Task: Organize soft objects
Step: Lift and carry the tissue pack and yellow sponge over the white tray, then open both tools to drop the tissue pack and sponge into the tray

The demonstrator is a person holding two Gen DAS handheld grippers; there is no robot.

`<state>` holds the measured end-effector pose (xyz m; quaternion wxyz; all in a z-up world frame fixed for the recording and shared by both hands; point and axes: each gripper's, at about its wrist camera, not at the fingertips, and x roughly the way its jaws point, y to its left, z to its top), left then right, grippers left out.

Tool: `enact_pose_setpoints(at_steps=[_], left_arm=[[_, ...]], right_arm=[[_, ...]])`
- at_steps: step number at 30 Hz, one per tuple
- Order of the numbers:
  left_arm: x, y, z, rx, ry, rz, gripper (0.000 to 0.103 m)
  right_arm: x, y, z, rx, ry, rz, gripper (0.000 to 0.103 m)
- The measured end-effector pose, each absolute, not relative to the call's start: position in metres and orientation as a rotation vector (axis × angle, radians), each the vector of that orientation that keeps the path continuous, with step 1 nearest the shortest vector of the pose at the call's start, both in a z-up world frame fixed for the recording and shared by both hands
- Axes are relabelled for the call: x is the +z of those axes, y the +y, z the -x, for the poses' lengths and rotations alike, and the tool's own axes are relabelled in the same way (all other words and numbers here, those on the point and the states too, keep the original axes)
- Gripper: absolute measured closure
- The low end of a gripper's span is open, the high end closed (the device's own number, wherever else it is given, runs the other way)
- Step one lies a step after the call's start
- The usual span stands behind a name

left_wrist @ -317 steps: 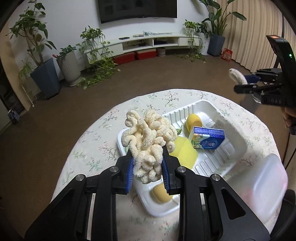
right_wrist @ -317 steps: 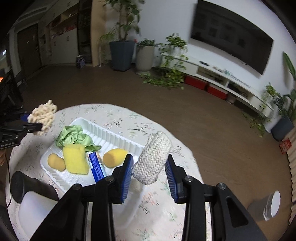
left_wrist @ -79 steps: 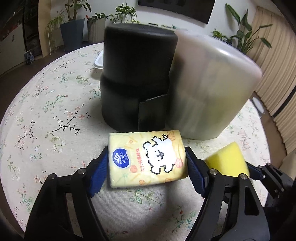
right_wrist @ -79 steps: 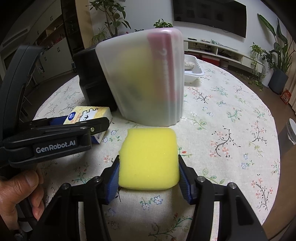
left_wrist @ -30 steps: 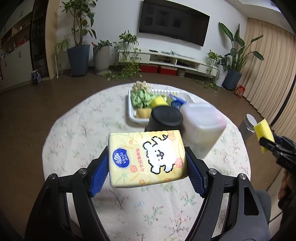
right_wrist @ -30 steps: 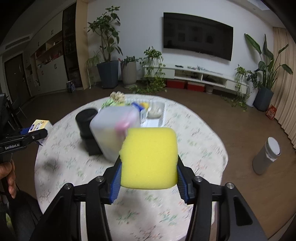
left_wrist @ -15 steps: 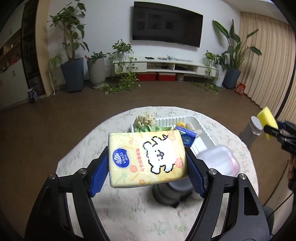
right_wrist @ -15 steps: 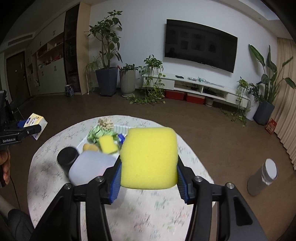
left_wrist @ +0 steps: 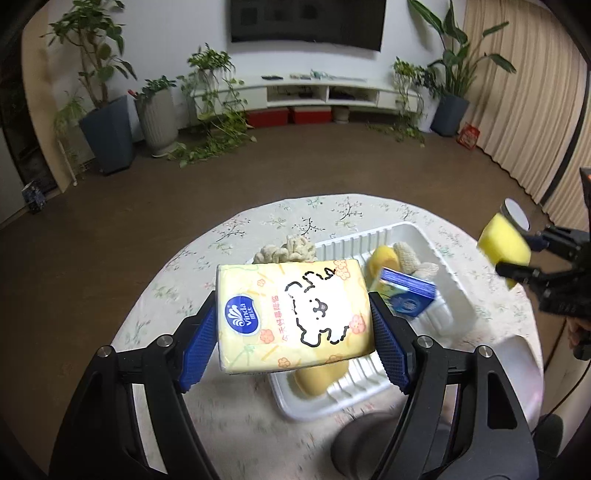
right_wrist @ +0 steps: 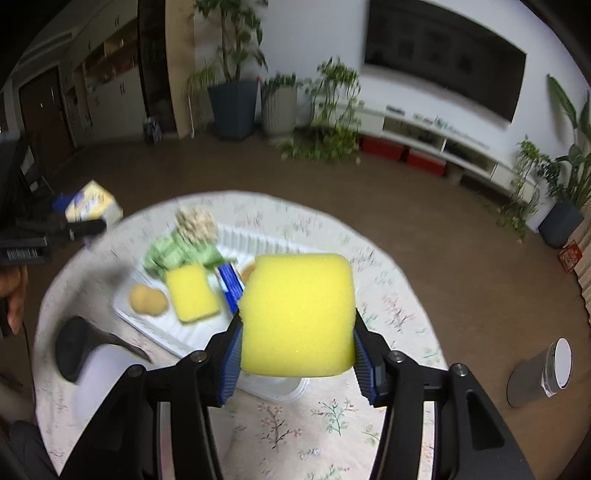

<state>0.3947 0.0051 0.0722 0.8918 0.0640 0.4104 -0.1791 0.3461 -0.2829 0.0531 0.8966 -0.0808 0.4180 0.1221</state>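
The left gripper (left_wrist: pixel 293 325) clamped a yellow tissue pack (left_wrist: pixel 291 314) between its pads, above the white tray (left_wrist: pixel 436 254); the right gripper (right_wrist: pixel 297 350) clasped a yellow sponge (right_wrist: pixel 297 314) likewise.

Living room, dim light. Brown floor (left_wrist: pixel 155 206). White wall with dark television (left_wrist: pixel 308 20) above a long low white shelf (left_wrist: pixel 325 92). Potted plants (left_wrist: pixel 105 92) along the wall. Beige curtain (left_wrist: pixel 517 122) at right. Round desk (left_wrist: pixel 295 218) under a floral cloth.
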Motion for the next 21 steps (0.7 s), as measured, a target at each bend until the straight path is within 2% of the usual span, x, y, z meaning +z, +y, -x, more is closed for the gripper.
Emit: enact_pose_setpoints(at_steps=[7,21], left_arm=[[0.042,-0.019,-0.422,-0.453,0.887,-0.197,0.029],[0.011,-0.040,-0.445,-0.514,0.943,-0.220,0.029]], right_arm=[[0.001,-0.278,-0.380,0.302,0.960,0.157,0.049],[-0.036,-0.267,-0.393,0.359,1.050,0.190,0.048]])
